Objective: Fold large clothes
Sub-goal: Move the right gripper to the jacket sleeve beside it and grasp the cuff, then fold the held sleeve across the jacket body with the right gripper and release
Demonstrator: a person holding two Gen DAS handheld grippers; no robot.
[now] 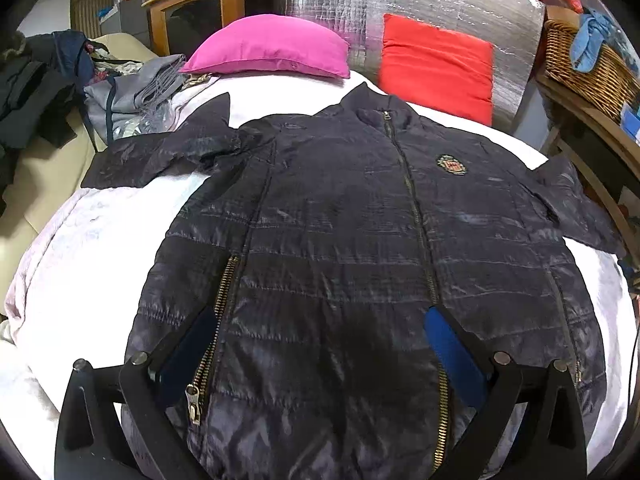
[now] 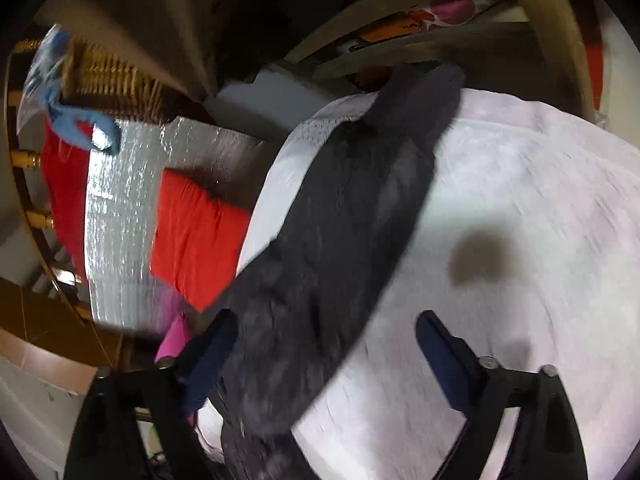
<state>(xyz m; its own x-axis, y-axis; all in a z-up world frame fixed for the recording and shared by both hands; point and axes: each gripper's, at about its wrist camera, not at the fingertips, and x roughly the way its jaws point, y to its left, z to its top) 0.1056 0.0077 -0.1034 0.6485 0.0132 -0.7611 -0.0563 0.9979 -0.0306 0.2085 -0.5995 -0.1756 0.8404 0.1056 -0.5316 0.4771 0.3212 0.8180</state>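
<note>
A dark navy quilted jacket [image 1: 340,220] lies front-up and spread flat on a bed with a white cover [image 1: 92,248], zip closed, collar toward the pillows, both sleeves stretched out to the sides. My left gripper [image 1: 320,328] is open and hovers over the jacket's lower front, holding nothing. In the right wrist view, one sleeve of the jacket [image 2: 352,208] runs diagonally across the white cover [image 2: 520,240]. My right gripper [image 2: 324,324] is open above the sleeve, with one finger over the sleeve's edge and the other over the cover. That view is blurred.
A pink pillow [image 1: 268,46] and a red cushion [image 1: 436,64] lie at the head of the bed against a silver foil sheet [image 1: 400,0]. A pile of clothes [image 1: 120,80] sits to the left. A wicker basket [image 1: 588,64] on wooden furniture stands to the right.
</note>
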